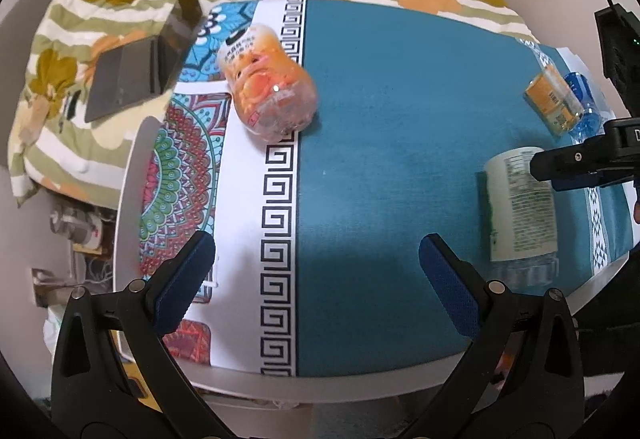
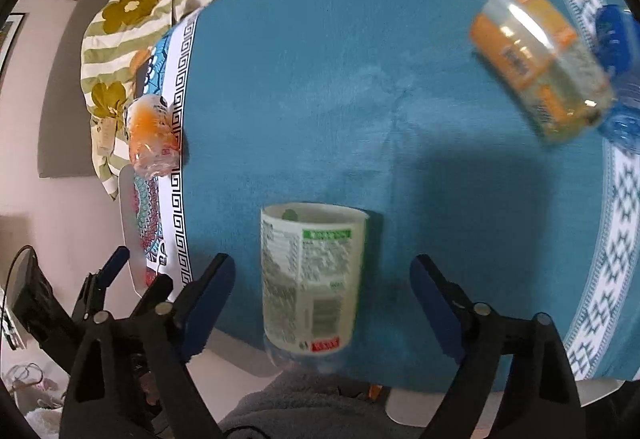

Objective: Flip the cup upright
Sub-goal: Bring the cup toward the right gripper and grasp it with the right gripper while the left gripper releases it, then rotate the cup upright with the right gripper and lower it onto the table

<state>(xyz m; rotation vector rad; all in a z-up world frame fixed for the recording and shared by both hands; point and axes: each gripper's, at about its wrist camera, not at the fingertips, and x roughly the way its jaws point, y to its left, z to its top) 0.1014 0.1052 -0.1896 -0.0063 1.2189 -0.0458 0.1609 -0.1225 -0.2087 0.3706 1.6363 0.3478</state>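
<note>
Teal tablecloth: pale green-labelled plastic cup lies between our right gripper spread fingers, long axis pointing away; left gripper spread, farther.

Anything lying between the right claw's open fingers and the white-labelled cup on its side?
Nothing. In the right wrist view the white-labelled cup lies between the right claw fingers, with only bare blue cloth either side.

Cup lies on tablecloth, between the bottles.
</note>
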